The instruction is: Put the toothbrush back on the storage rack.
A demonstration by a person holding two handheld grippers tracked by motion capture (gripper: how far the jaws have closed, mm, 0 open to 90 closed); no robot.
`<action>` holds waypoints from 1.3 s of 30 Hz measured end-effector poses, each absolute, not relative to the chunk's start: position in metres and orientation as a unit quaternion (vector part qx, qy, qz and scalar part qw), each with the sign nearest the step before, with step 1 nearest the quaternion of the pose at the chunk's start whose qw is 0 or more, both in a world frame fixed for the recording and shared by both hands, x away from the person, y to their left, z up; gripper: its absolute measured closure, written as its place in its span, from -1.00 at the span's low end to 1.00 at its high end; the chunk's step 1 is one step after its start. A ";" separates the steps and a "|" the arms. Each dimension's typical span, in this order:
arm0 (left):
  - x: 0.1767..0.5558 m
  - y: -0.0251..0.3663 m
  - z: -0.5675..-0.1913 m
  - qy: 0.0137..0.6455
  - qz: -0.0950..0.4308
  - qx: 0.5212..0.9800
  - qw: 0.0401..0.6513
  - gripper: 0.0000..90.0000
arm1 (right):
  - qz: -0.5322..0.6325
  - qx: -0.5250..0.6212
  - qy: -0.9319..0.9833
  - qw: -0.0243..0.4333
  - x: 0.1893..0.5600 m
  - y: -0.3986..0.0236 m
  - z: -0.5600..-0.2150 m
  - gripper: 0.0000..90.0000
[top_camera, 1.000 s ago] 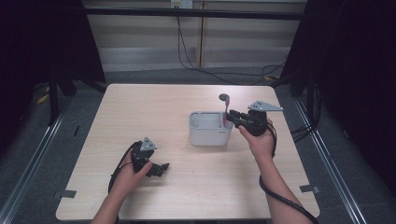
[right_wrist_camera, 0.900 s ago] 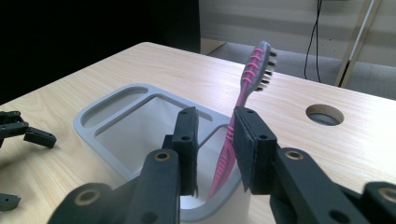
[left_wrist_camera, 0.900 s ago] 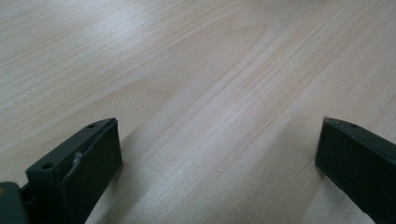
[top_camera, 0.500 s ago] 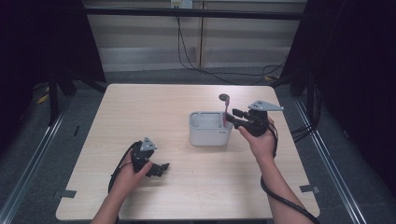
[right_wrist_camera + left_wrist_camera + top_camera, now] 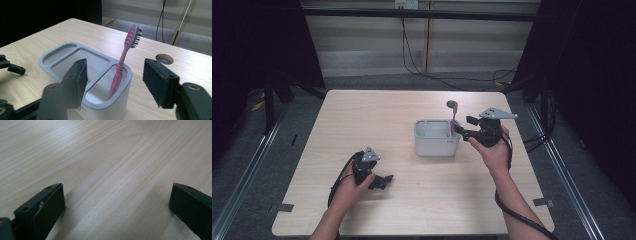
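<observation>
A pink and grey toothbrush stands tilted, bristles up, in the end compartment of a grey-white holder. My right gripper is open with the toothbrush between its jaws; the pads are clear of it, and the jaws have just been opening. In the high view the holder stands mid-table, with the toothbrush at its right end and the right gripper level beside it. My left gripper is open over bare wood, low at the table's front left.
A round cable hole lies in the wooden table just behind the holder. The holder's other two compartments look empty. Dark curtains and metal rails surround the table. The left gripper's jaw tips show at the far left of the right gripper view.
The right gripper's jaws have spread apart beside the holder, with the toothbrush left standing in it. The left hand has kept still.
</observation>
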State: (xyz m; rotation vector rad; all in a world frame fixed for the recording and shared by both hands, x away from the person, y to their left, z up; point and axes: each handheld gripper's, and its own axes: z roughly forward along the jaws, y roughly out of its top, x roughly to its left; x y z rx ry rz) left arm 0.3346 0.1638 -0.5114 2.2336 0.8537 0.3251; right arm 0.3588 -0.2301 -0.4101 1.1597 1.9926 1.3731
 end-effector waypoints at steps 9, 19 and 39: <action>0.334 0.164 -0.511 0.332 0.125 0.864 0.357 -1.00 | 0.493 0.415 0.730 0.228 0.352 -0.233 -0.409 -0.39; 0.335 0.164 -0.511 0.331 0.126 0.865 0.356 -1.00 | 0.482 0.410 0.742 0.222 0.342 -0.238 -0.411 -0.50; 0.334 0.164 -0.512 0.332 0.125 0.864 0.357 -1.00 | 0.464 0.406 0.759 0.209 0.325 -0.253 -0.436 -0.54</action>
